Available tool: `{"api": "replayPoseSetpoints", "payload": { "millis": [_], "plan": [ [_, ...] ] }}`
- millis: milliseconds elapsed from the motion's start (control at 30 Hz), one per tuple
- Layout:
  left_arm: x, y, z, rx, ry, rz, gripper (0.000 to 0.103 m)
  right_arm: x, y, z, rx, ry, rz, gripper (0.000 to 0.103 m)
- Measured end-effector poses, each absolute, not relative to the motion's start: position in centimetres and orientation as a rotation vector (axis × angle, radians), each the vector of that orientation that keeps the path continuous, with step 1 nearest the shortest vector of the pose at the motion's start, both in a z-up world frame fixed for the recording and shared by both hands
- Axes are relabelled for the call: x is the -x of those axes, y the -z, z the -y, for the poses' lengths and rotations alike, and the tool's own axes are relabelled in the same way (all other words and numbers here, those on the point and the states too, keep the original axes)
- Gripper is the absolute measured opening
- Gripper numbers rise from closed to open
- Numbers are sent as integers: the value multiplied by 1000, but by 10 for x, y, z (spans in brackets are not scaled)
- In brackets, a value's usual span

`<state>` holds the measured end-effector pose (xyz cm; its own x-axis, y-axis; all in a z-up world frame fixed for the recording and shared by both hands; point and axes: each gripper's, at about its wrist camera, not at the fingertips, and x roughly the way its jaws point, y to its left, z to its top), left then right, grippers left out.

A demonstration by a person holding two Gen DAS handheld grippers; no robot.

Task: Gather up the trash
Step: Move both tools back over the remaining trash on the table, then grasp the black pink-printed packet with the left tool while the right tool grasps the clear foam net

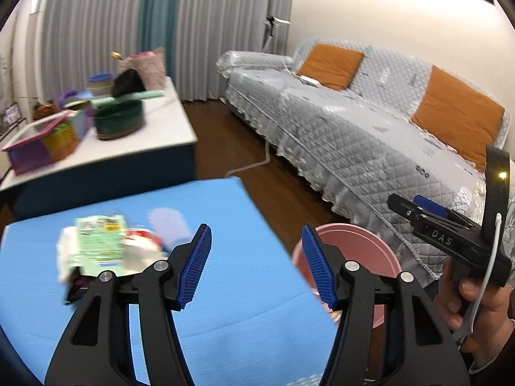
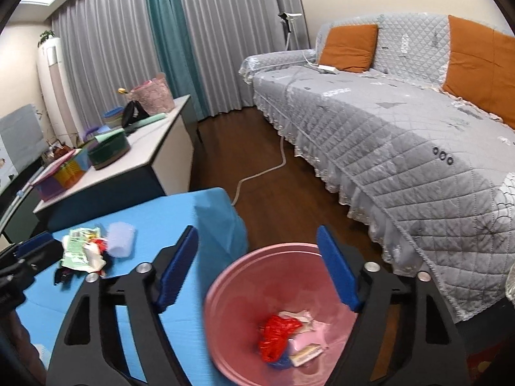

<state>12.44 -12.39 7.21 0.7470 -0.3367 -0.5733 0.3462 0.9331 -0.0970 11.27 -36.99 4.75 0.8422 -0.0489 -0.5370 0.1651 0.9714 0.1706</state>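
A pile of trash (image 1: 96, 251) lies on the blue table (image 1: 225, 321): a green-printed wrapper, white paper, a pale plastic cup and dark bits, also seen as the trash pile (image 2: 93, 251) in the right wrist view. A pink bin (image 2: 251, 289) stands on the floor beside the blue table (image 2: 180, 225), holding a red wrapper (image 2: 276, 337) and other scraps. My left gripper (image 1: 257, 267) hangs open and empty over the table's right edge, right of the pile. Above the pink bin (image 1: 354, 247), my right gripper (image 2: 257, 270) is open and empty; the right gripper (image 1: 428, 222) also shows, held by a hand.
A grey quilted sofa (image 2: 402, 122) with orange cushions fills the right side. A white low table (image 2: 154, 148) behind carries baskets, boxes and a green pot. A white cable (image 2: 257, 173) runs over the wood floor between sofa and tables. Curtains hang at the back.
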Motion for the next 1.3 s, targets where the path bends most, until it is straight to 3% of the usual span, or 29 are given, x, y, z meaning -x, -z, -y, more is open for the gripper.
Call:
{"api": "replayPoseSetpoints", "payload": {
  "millis": [233, 533, 1033, 1100, 1167, 1300],
  "plan": [
    [-118, -91, 40, -9, 257, -583, 55, -117, -54, 333, -257, 53, -532, 47],
    [-125, -62, -41, 106, 86, -611, 49, -136, -47, 270, -248, -52, -547, 41],
    [-156, 2, -101, 248, -68, -758, 49, -189, -4, 203, -178, -181, -636, 42],
    [-162, 9, -100, 257, -66, -780, 52, -198, 3, 197, -171, -195, -654, 44],
    [-167, 15, -101, 260, -71, -798, 61, -206, 11, 193, -175, -211, -675, 47],
    [-179, 29, -102, 264, -83, -844, 65, -225, 24, 184, -176, -237, -704, 57]
  ]
}}
